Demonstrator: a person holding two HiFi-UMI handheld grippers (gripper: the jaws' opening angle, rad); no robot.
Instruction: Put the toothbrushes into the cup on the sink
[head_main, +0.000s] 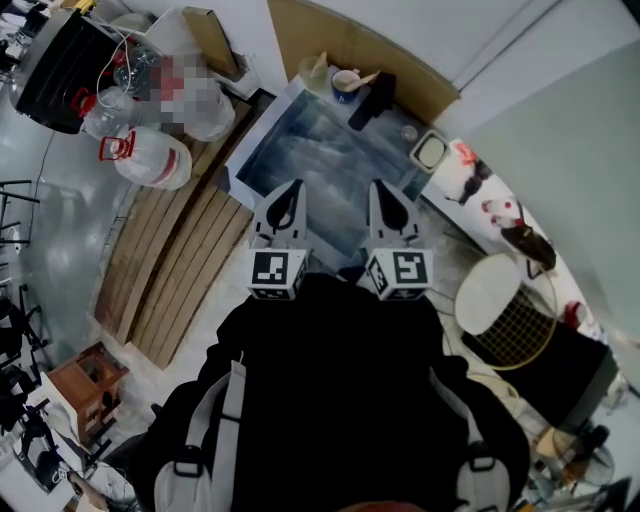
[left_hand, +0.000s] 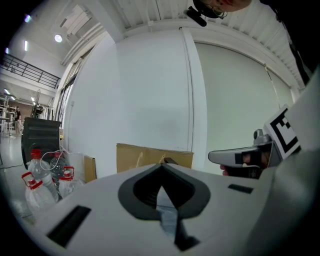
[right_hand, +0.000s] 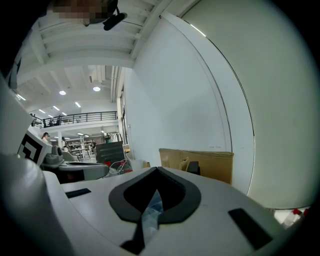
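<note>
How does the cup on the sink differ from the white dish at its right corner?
The cup is round with a bluish wall; the dish is squarish and white-rimmed. The cup stands at the sink's back edge, the dish at its right corner. Both sit on the sink rim.

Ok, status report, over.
Left tongs, right tongs shut, empty, by metal sink's near edge. Small round cup on far rim, black object beside it. Nothing between.

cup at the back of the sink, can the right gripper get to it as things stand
Probably yes: only the open sink basin lies between the right gripper and the cup. A black object stands close beside it, and the jaws are shut.
</note>
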